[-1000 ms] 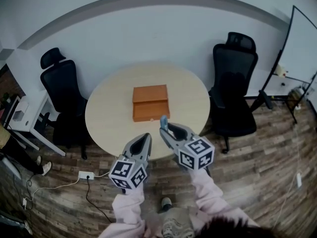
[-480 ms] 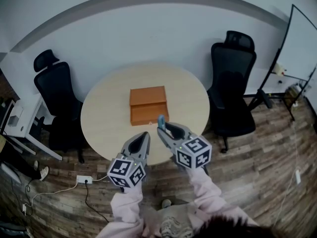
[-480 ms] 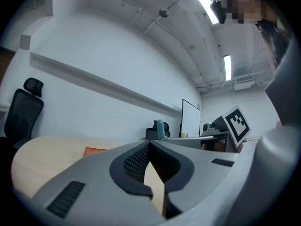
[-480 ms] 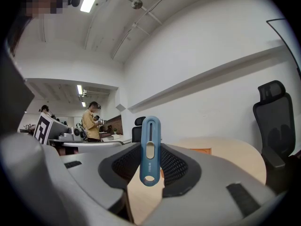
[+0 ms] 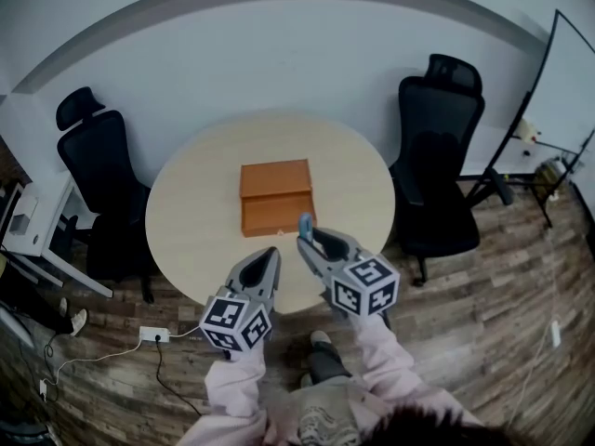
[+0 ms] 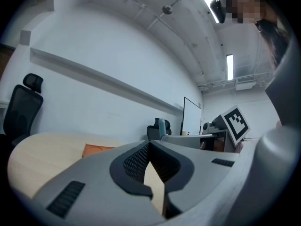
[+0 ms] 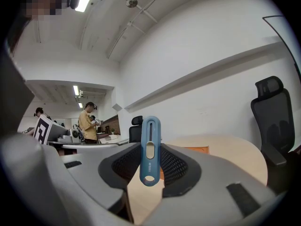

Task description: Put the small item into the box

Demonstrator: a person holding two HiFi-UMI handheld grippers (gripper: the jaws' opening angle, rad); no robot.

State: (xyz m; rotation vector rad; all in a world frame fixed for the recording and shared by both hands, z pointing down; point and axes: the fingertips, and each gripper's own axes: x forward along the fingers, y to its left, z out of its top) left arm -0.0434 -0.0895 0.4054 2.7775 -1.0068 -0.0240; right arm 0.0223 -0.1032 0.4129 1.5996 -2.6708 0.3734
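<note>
While at round table [image 5: 186, 214], right tool [image 5: 308, 241] tight on blue item [image 7: 150, 150], left tool [image 5: 271, 255] closed.

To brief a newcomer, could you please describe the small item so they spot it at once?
On the round beige table lies an orange box; over the table's near edge, the right gripper holds the small blue item upright between its fingers. It is the only blue thing: a slim stick with a long slot and a hole at its lower end.
</note>
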